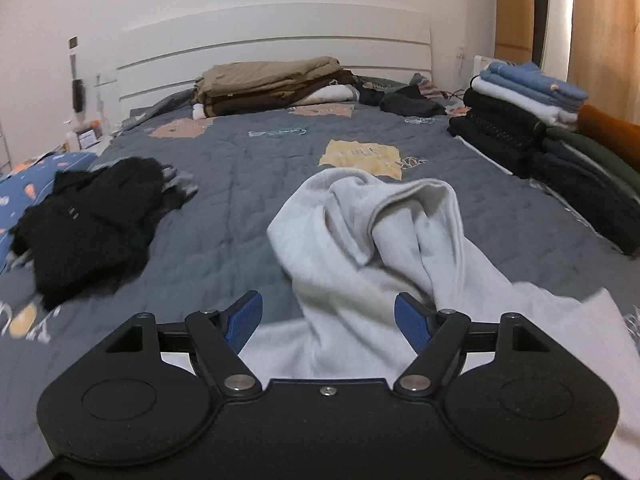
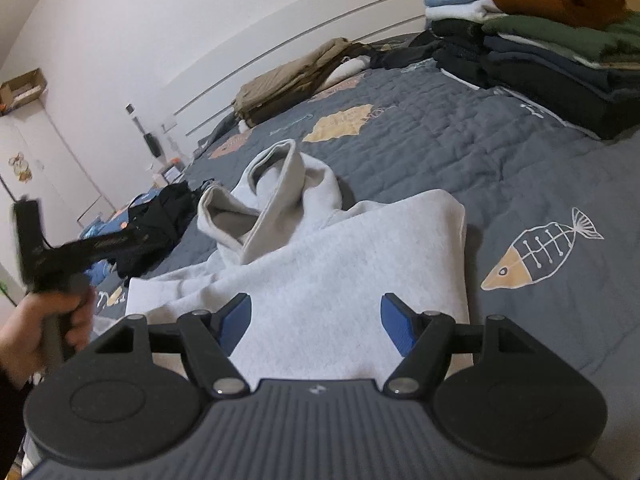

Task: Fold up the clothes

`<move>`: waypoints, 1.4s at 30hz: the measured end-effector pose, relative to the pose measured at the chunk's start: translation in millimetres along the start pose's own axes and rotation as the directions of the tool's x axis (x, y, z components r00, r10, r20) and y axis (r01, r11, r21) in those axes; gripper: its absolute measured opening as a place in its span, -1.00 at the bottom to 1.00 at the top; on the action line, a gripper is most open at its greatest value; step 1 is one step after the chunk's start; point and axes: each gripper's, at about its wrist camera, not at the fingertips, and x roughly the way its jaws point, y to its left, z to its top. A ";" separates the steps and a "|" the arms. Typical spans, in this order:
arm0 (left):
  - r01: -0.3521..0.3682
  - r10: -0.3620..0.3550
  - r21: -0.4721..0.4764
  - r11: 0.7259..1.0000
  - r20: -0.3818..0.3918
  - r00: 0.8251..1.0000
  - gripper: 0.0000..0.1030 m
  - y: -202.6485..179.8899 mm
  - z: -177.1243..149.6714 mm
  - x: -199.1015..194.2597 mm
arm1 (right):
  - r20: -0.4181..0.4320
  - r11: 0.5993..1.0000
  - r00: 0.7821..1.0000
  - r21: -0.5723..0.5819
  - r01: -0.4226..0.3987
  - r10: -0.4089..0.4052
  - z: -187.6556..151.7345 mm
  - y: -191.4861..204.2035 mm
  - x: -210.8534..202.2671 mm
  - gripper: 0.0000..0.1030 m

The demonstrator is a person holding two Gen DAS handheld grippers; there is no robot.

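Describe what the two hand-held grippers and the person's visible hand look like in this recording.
The left hand-held gripper has a black body with two round discs, silver pivot pins and blue ribbed pads. The right hand-held gripper matches it, but its top is grey and ribbed with a small white mark. The person's left hand is bare; no sleeve or cable is clearly visible.

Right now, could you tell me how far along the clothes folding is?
Done: folded stacks sit along the bed's right edge and a tan pile by the headboard. In hand: the grey hoodie lies partly folded, hood still bunched; both the left tongs and right tongs stand open above it, gripping nothing. Left: the crumpled black garment.
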 end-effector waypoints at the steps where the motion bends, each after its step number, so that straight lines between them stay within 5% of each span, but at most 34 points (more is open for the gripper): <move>1: -0.011 0.011 0.015 1.000 -0.003 1.000 0.40 -2.5 5.8 9.4 | 0.001 1.000 1.000 0.011 0.006 -0.006 0.9 -1.6 1.3 0.37; 15: -0.126 0.144 0.166 0.978 -0.104 0.984 0.38 -18.0 33.7 104.5 | -0.005 1.000 1.000 0.019 0.020 -0.020 -0.3 -2.7 8.6 0.37; 17: -0.133 0.156 0.173 0.976 -0.127 0.980 0.21 -19.4 32.4 113.8 | -0.006 1.000 1.000 0.017 0.017 -0.017 -0.7 -1.4 9.0 0.37; 19: -0.136 0.166 0.177 0.975 -0.164 0.972 -0.43 -19.6 30.9 122.2 | -0.009 1.000 1.000 0.014 0.015 -0.015 -1.5 0.0 9.2 0.37; 20: -0.133 0.163 0.169 0.977 -0.176 0.971 -0.50 -18.2 30.1 123.9 | -0.010 1.000 1.000 0.012 0.016 -0.016 -1.6 0.4 9.4 0.37; 25: -0.098 0.115 0.144 0.985 -0.118 0.986 -0.74 -11.3 24.8 106.4 | -0.011 1.000 1.000 0.021 0.012 -0.012 -0.4 -1.1 8.8 0.37; 37: 0.073 -0.083 0.146 0.987 0.060 0.995 -0.77 -5.8 1.0 19.9 | 0.003 0.998 1.000 0.061 0.001 -0.001 2.7 -5.5 3.3 0.37; 42: 0.005 -0.004 0.189 0.982 -0.003 1.000 -0.64 -9.1 -15.1 18.6 | 0.005 0.997 1.000 0.072 -0.003 0.002 3.4 -6.0 2.5 0.37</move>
